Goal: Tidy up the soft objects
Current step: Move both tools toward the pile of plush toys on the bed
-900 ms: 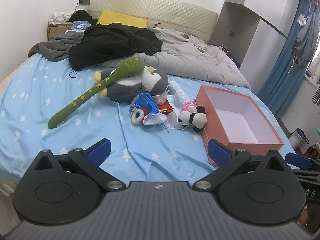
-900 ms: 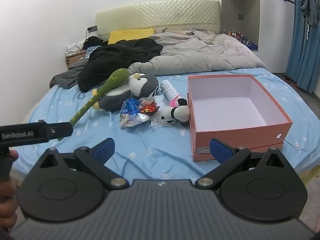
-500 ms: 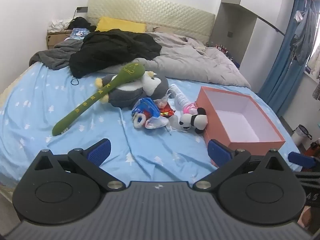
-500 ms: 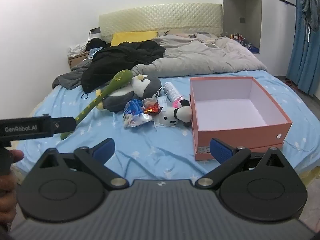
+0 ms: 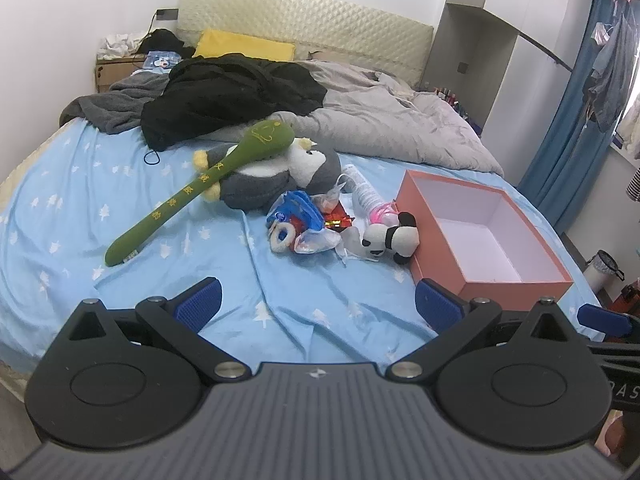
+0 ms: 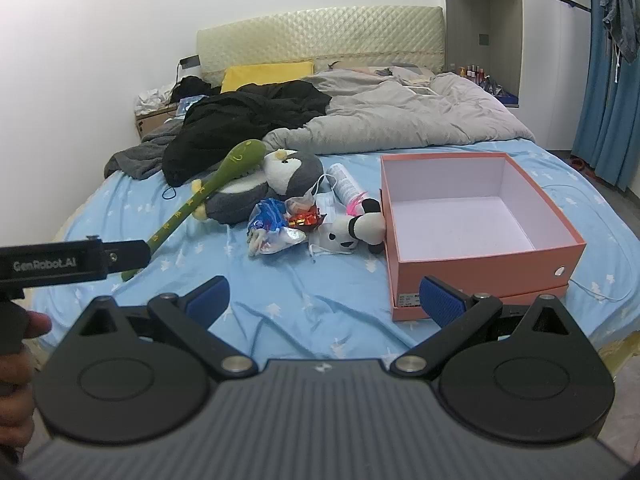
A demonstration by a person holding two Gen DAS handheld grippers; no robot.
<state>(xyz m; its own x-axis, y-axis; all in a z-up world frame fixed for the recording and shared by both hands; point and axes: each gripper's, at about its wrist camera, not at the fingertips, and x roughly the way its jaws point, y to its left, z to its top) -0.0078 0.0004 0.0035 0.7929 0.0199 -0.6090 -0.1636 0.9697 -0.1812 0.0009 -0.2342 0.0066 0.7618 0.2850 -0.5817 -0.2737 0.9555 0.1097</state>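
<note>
Both grippers hovered wide apart, empty.
The small black-and-white plush panda [image 6: 352, 232] lay ahead, nearer the right gripper [image 6: 326, 300] than the left gripper [image 5: 318, 306], touching the open pink cardboard box [image 6: 480, 268].

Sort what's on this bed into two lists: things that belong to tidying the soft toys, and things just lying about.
Belongs to the job:
- panda plush
- penguin plush
- long green plush
- empty pink box

Just lying about:
- grey duvet
- black clothing
- yellow pillow
- snack wrappers
- white bottle
</note>
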